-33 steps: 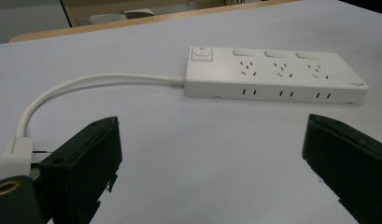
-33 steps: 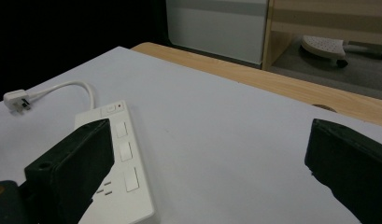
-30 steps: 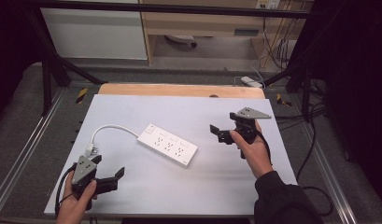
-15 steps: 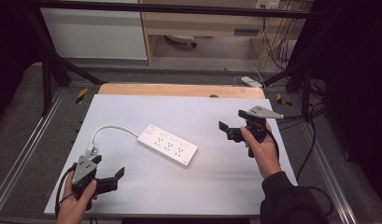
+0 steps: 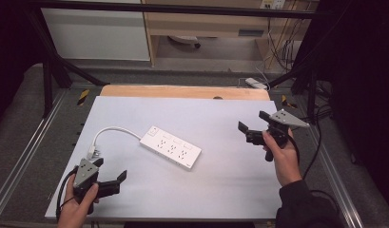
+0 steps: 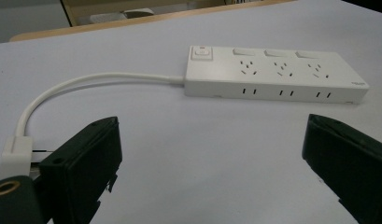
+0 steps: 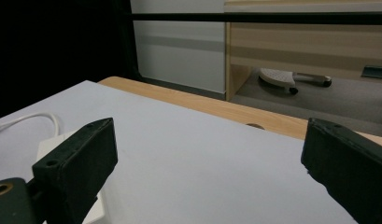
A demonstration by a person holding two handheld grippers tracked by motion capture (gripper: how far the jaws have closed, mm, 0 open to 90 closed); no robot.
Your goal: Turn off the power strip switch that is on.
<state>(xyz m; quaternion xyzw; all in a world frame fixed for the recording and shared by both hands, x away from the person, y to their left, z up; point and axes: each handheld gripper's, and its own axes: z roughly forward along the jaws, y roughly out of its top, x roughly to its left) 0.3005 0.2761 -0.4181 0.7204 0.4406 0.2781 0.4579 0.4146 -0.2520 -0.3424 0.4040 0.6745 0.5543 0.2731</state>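
the white plastic power strip (image 5: 170, 147) lies flat near the middle of the white table (image 5: 220, 185), set at a slant, with its white cord (image 5: 111, 130) curving to a white plug (image 6: 15, 150) just beside my left gripper (image 5: 117, 181). i judge it rigid, light and rather slick, so i'd pinch across its narrow sides at mid-length. my left gripper is spread wide and empty; my right gripper (image 5: 251, 127), raised near the table's right edge, is likewise spread and empty. nothing blocks the way; only the trailing cord could drag.
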